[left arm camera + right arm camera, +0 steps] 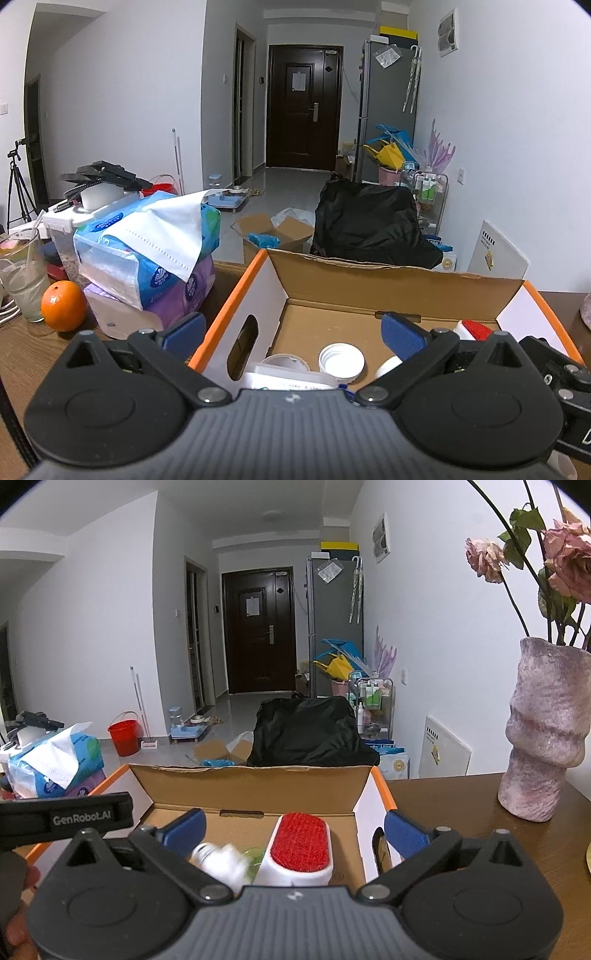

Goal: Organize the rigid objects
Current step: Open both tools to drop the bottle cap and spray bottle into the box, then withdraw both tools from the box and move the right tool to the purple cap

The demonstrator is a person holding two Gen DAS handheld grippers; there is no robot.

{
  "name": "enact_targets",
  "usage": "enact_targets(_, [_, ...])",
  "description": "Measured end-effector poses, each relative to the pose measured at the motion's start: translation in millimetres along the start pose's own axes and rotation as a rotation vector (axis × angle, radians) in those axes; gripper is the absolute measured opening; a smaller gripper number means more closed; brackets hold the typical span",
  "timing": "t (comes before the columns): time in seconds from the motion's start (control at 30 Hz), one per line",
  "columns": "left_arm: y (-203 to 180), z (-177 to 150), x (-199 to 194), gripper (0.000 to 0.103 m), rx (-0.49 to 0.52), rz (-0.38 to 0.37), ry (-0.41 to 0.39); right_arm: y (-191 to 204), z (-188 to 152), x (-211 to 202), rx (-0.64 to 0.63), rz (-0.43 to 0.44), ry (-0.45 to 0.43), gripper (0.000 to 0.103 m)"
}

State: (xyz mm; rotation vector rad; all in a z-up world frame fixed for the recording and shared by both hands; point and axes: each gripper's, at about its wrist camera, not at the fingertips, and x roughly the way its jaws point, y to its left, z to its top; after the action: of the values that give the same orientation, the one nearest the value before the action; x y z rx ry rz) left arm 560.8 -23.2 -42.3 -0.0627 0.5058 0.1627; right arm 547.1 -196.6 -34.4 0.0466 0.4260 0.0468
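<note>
Gaping claws over corrugated cardboard box (bristly red brush)

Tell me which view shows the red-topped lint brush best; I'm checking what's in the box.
The right wrist view: the lint brush lies in full view inside the cardboard box. In the left wrist view only its red end peeks out behind the claw's finger.
</note>
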Motion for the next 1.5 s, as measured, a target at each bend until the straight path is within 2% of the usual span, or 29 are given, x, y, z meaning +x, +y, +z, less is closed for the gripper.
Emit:
enact_targets(0.47, [-1,-2,-3,0.103,0.006,-0.009,-0.004,1,-3,-9,-0.03,-0.007,-0.006,0.103])
enact_targets(0.63, [-3,-6,-8,0.103,0.039,-0.008,-0.017,-2,-5,-17,-0.039,0.004,-0.014,0.103])
enact_targets(1.5, [-7,-41,-59,0.103,0.105,-0.066,-0.023,-24,-23,-69,-0.075,-0.006,-0.028,0.103])
